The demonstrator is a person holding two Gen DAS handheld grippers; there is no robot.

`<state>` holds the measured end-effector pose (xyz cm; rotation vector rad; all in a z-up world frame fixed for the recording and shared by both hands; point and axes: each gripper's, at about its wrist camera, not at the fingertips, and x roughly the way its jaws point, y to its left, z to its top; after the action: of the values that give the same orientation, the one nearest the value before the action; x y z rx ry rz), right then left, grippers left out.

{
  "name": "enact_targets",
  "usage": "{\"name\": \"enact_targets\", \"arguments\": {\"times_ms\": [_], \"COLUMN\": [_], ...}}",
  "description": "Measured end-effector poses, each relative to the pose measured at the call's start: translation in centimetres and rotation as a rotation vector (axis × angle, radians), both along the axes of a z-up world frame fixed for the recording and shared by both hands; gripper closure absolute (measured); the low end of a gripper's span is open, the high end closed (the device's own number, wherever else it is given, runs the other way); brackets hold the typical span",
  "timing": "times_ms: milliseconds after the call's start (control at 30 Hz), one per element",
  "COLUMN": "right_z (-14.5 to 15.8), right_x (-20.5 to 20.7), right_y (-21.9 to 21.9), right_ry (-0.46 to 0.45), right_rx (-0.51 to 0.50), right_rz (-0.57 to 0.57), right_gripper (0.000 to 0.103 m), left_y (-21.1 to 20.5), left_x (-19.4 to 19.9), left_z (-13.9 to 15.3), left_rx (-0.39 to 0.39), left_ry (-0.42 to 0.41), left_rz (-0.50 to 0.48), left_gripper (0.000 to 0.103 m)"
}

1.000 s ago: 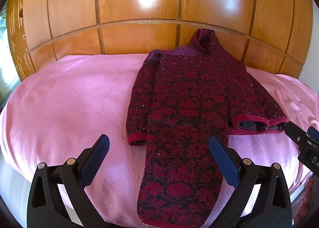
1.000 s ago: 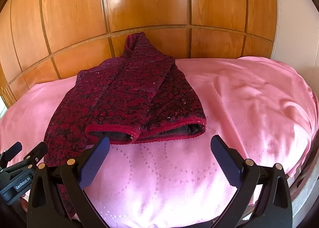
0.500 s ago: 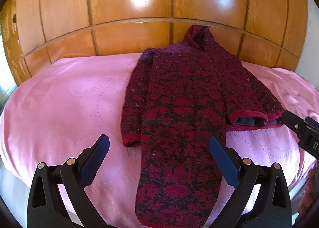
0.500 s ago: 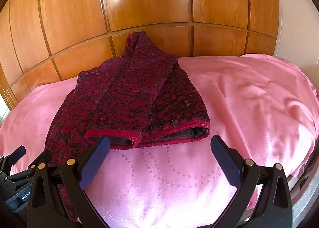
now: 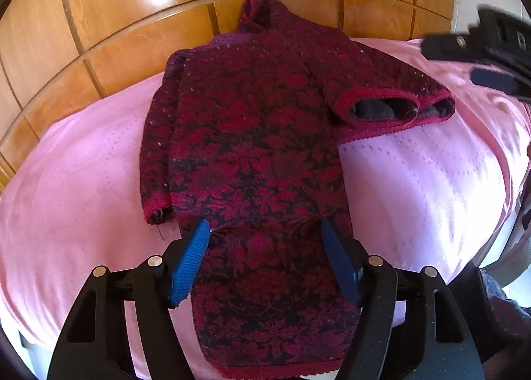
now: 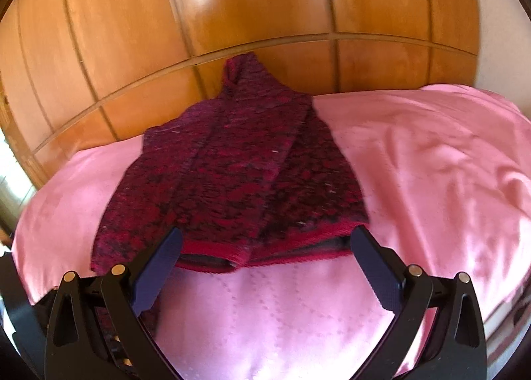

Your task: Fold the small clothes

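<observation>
A dark red floral-patterned sweater (image 5: 252,134) lies on a pink bedspread (image 5: 73,200), collar toward the wooden headboard, its right side and sleeve folded over with two red cuffs showing (image 5: 395,107). My left gripper (image 5: 265,243) is open, its blue fingers (image 5: 192,257) straddling the sweater's lower strip near the hem. My right gripper (image 6: 265,257) is open just before the folded red cuff edge (image 6: 265,252) of the sweater (image 6: 239,160); it also shows in the left wrist view (image 5: 484,51), raised at the upper right.
A glossy wooden panelled headboard (image 5: 166,8) stands behind the bed. The pink bedspread (image 6: 431,174) spreads out to the right of the sweater. The bed's front edge drops off near both grippers.
My left gripper has moved forward onto the sweater's lower strip and narrowed its opening. My right gripper has risen and moved closer to the folded cuffs; its view is blurred by motion.
</observation>
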<state>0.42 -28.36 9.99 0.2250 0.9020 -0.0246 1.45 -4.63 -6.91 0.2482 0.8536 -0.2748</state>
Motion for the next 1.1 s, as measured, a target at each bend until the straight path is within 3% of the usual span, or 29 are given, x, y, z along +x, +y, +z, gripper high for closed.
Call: {"name": "enact_targets", "arguments": {"times_ms": [133, 233, 267, 333, 367, 433, 500, 667, 833, 1100], "right_z": [-1.1, -2.7, -3.3, -4.9, -5.2, -5.0, -3.6, -0.4, 2.1, -0.1], "right_x": [1.8, 2.9, 3.4, 4.4, 4.5, 4.7, 4.8, 4.9, 6.8, 12.2], "right_y": [1.9, 3.4, 3.8, 4.8, 5.1, 5.2, 4.0, -0.5, -8.2, -21.2], "right_ry": [0.039, 0.071, 0.081, 0.124, 0.129, 0.117, 0.094, 0.028, -0.047, 0.012], "right_rx": [0.064, 0.065, 0.055, 0.025, 0.014, -0.001, 0.050, 0.117, 0.102, 0.113], "right_rz": [0.117, 0.159, 0.173, 0.221, 0.230, 0.247, 0.223, 0.143, -0.039, -0.368], "right_gripper": [0.002, 0.006, 0.011, 0.028, 0.050, 0.080, 0.090, 0.092, 0.093, 0.094], "left_y": [0.5, 0.5, 0.6, 0.9, 1.1, 2.0, 3.0, 5.6, 10.0, 18.4], "left_x": [-0.4, -0.6, -0.6, -0.4, -0.4, -0.2, -0.1, 0.8, 3.2, 11.6], "left_z": [-0.1, 0.0, 0.0, 0.2, 0.4, 0.8, 1.5, 3.7, 7.4, 9.8], "left_rx": [-0.041, -0.067, -0.077, -0.111, -0.129, -0.188, -0.262, -0.409, -0.565, -0.593], "left_ry": [-0.001, -0.008, -0.006, -0.003, 0.002, 0.019, 0.040, 0.054, -0.014, -0.110], "left_rz": [-0.009, -0.033, -0.040, -0.043, -0.040, -0.027, -0.011, 0.041, 0.136, 0.401], "left_gripper": [0.055, 0.083, 0.094, 0.099, 0.100, 0.102, 0.103, 0.103, 0.103, 0.103]}}
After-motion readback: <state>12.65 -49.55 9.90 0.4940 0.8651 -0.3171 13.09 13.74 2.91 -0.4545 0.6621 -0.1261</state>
